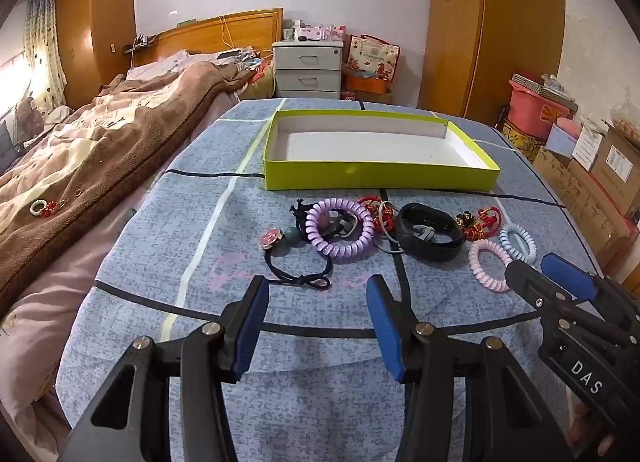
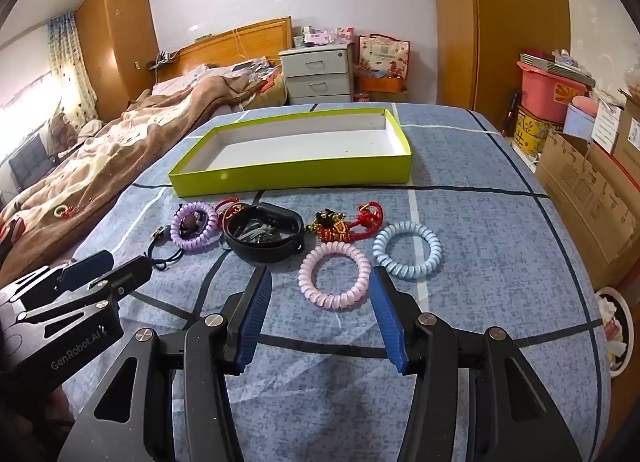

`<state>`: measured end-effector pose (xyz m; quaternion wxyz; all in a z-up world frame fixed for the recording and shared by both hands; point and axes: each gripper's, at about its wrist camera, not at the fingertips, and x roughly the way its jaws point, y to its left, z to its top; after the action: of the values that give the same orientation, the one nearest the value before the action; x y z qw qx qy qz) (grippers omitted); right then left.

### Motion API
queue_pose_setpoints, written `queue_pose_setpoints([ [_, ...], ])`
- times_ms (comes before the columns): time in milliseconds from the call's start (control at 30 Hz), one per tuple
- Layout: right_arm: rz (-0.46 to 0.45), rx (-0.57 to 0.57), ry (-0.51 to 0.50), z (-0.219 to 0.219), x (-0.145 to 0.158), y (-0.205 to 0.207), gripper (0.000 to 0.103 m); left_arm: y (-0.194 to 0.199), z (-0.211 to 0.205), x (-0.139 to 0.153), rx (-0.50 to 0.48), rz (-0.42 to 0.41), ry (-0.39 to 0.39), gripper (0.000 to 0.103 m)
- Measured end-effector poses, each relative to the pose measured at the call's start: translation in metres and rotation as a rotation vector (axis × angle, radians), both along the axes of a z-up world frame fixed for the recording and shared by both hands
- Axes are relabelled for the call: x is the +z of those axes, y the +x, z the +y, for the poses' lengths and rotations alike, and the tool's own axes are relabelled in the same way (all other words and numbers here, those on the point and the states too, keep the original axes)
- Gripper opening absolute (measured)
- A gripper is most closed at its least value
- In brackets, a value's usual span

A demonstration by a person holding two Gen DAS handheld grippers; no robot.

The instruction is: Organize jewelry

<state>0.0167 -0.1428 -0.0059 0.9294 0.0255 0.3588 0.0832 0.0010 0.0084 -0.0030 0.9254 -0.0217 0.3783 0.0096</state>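
I hold my left gripper (image 1: 318,316) and right gripper (image 2: 320,310) wide apart, gripping nothing, above the blue bedspread (image 2: 500,246); the jewelry pile, with a pink coil bracelet (image 2: 335,275) nearest, lies before the empty green box (image 2: 296,176)

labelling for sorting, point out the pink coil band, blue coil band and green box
pink coil band (image 2: 335,277), right wrist view, left side of coil
blue coil band (image 2: 407,250), right wrist view, left side of coil
green box (image 2: 292,174), right wrist view, near outer wall

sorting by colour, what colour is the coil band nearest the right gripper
Pale pink, glossy: the pink coil band, best seen in the right wrist view.
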Motion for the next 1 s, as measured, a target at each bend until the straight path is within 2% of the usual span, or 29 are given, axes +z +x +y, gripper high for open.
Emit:
queue_pose_setpoints([
  [1000, 0.004, -0.002, 0.007, -0.0038, -0.0031, 0.0043, 0.052, 0.0008, -0.0038, 0.0002, 0.004, 0.008, 0.013, 0.053],
])
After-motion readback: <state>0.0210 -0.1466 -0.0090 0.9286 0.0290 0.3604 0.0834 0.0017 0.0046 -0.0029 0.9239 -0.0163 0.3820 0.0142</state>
